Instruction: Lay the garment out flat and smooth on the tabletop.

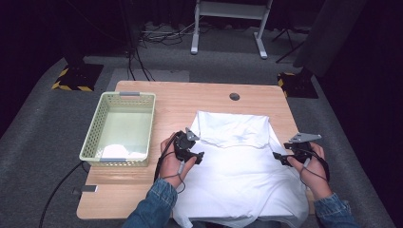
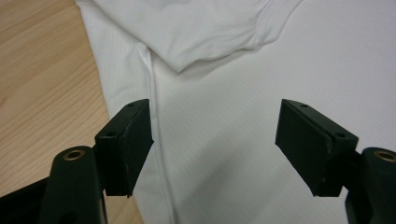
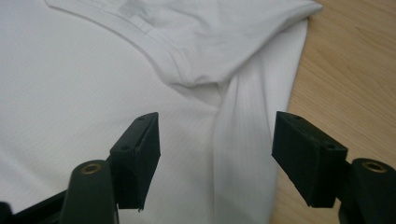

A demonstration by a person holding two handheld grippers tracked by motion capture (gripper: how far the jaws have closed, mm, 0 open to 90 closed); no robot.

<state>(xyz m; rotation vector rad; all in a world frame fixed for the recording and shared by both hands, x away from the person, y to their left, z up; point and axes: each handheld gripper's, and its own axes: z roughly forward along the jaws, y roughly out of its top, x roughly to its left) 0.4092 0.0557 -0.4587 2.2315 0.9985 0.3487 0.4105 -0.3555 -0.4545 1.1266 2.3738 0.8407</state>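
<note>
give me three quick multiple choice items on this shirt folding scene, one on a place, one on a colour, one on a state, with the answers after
1. Where does the basket stand on the table?
A. left of the shirt
B. on top of the shirt
C. right of the shirt

2. What colour is the shirt?
A. red
B. white
C. black

3. How do the jaws of the left gripper and the right gripper stand?
A. both open, nothing clamped
B. both shut on the basket
C. left shut on the shirt, right open

Answers:
1. A, the high view shows the basket at the table's left side, apart from the shirt.
2. B, the cloth is white in all views.
3. A, each gripper view shows a wide gap between the pads, with the shirt lying flat beyond them.
</note>
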